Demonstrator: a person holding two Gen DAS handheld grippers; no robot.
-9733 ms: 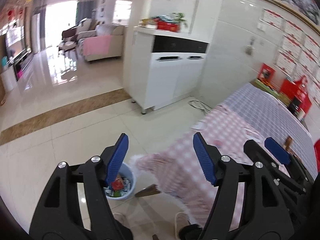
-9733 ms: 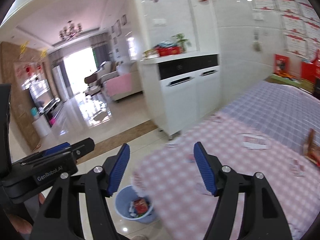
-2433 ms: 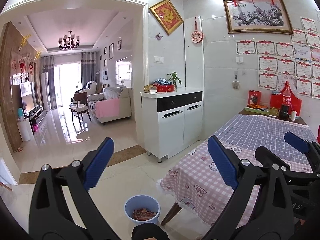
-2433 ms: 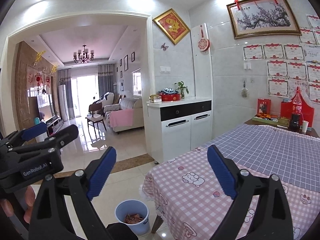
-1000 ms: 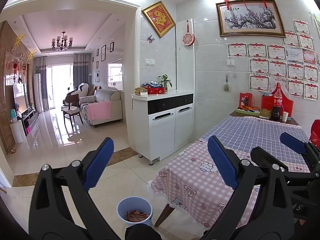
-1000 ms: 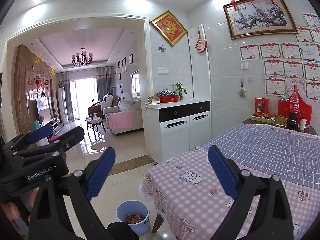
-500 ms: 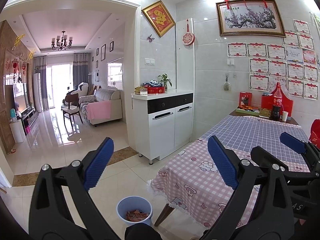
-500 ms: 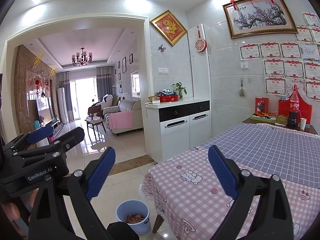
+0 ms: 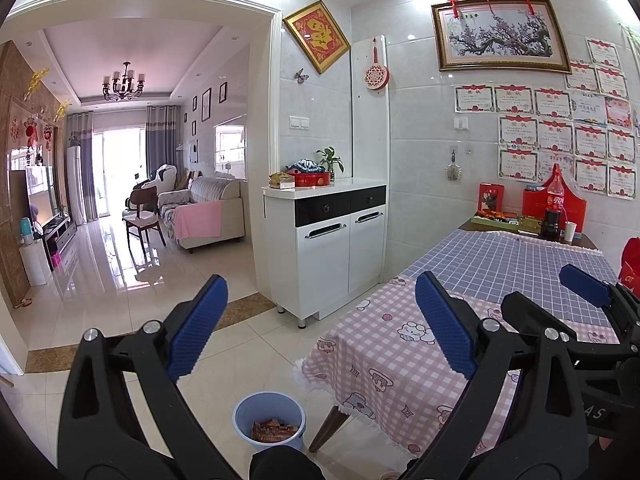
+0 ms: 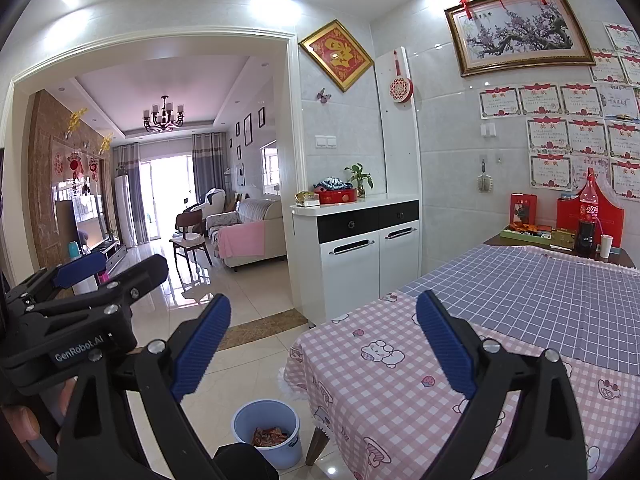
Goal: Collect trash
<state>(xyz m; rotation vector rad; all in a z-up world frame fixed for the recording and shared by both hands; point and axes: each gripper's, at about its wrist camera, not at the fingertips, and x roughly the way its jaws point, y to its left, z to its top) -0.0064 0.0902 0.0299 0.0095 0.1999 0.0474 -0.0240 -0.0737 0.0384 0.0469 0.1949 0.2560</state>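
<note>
A light blue bin [image 9: 269,420] [image 10: 267,430] stands on the tiled floor by the near corner of the table, with red wrappers [image 9: 275,429] [image 10: 270,436] lying inside it. My left gripper [image 9: 320,320] is held high above the bin, open and empty. My right gripper [image 10: 323,330] is open and empty too, level with the left one and just to its right. Each gripper shows at the edge of the other's view. The table [image 9: 400,348] [image 10: 400,392] wears a pink checked cloth near me and a blue checked cloth further back.
A white cabinet [image 9: 340,248] stands against the wall past the table. At the table's far end are a cola bottle [image 10: 588,216], a paper cup [image 10: 607,246] and red boxes [image 10: 524,210]. Open tiled floor [image 9: 132,292] runs left into the living room.
Over the last second the views barely shift. Since 9.7 s ago both grippers have risen and levelled from a downward tilt over the bin and opened wider.
</note>
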